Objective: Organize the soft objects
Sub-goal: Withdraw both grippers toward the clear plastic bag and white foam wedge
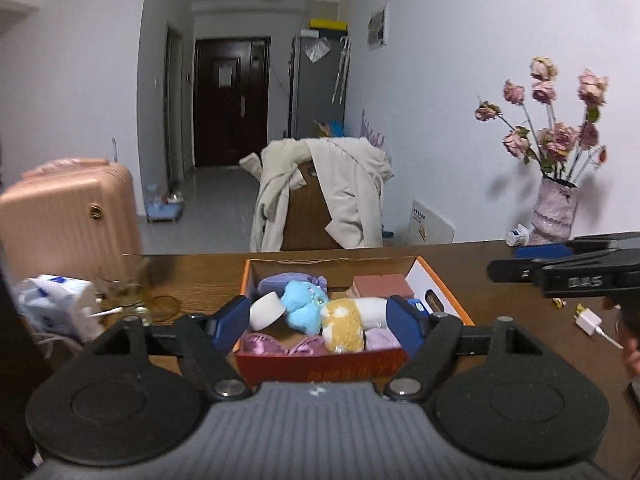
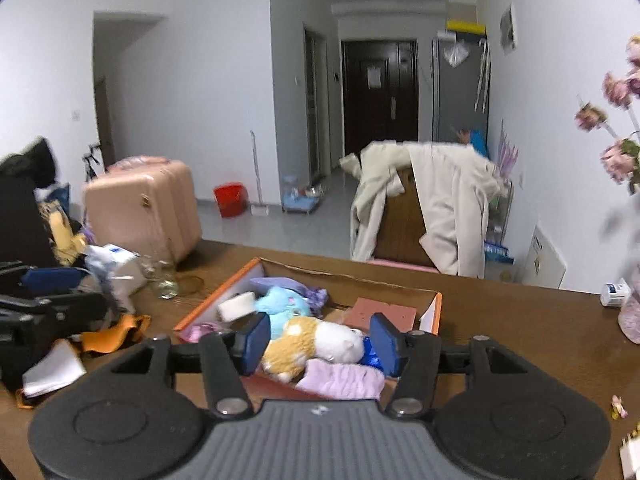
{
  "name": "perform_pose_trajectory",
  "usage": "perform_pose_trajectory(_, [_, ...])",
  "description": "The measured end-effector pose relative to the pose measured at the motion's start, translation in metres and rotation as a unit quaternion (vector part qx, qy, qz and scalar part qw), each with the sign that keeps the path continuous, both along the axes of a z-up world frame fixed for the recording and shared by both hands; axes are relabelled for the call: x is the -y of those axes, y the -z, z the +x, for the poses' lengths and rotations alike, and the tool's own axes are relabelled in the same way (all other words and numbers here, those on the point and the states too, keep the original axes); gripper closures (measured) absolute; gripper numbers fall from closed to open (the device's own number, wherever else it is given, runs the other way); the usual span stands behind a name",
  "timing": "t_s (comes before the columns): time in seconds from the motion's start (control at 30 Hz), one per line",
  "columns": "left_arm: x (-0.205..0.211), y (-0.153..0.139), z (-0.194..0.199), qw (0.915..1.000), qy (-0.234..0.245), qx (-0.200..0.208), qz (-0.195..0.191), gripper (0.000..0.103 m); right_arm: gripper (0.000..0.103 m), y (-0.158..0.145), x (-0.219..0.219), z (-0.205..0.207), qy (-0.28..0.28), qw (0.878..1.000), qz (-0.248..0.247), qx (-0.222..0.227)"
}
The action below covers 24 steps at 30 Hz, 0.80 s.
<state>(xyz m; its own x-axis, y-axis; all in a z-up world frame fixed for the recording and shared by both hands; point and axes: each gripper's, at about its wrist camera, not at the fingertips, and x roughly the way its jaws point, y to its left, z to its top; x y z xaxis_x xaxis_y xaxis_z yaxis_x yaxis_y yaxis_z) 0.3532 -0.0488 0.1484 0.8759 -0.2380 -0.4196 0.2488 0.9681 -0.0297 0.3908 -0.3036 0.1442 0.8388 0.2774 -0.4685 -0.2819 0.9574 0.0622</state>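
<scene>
An orange box (image 1: 444, 280) sits on the brown counter (image 1: 200, 276), open at the top and filled with soft things; a blue plush (image 1: 302, 306) lies near the middle, touching a yellow-and-white plush (image 1: 346, 322) just to its right; a white sponge (image 1: 266, 310) lies left of the blue plush, a purple cloth (image 1: 290, 278) behind it, a reddish block (image 1: 382, 284) toward the back right, pink satin (image 1: 276, 344) and a lilac cloth (image 1: 380, 338) along the near wall.

The left tongs (image 1: 320, 322) hover at the near edge of the box, pads wide apart and holding nothing; the right tongs (image 2: 320, 342) hang over the near right part of the box, likewise spread and empty, with the yellow-and-white plush (image 2: 308, 344) seen between the pads but not touched, as far as can be told.

On the counter to the left stand a glass jar (image 1: 128, 284) and a tissue pack (image 1: 60, 300); at the far right is a vase (image 1: 554, 212) of dried roses; a white charger (image 1: 588, 322) lies on the counter to the right of the box.
</scene>
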Motion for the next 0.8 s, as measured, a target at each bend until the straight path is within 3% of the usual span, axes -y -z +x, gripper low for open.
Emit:
perform_pose_trajectory(0.13, [-0.009, 0.008, -0.057, 0.9995, -0.005, 0.026, -0.015, 0.021, 0.04, 0.007, 0.001, -0.063, 0.001, 0.999, 0.013, 0.03])
perform_pose_trajectory(0.4, [-0.022, 0.063, -0.154, 0.9974, -0.043, 0.047, -0.032, 0.018, 0.035, 0.058, -0.01, -0.162, -0.013, 0.998, 0.022, 0.061])
perform_pose_trajectory(0.67, [-0.033, 0.108, -0.218, 0.9909, -0.123, 0.04, -0.037, 0.014, 0.027, 0.108, -0.014, -0.224, -0.012, 0.998, 0.029, 0.056])
perform_pose_trajectory(0.8, [-0.027, 0.124, -0.23, 0.9917, -0.124, 0.02, -0.028, 0.014, 0.025, 0.121, -0.012, -0.235, -0.008, 0.999, 0.025, 0.047])
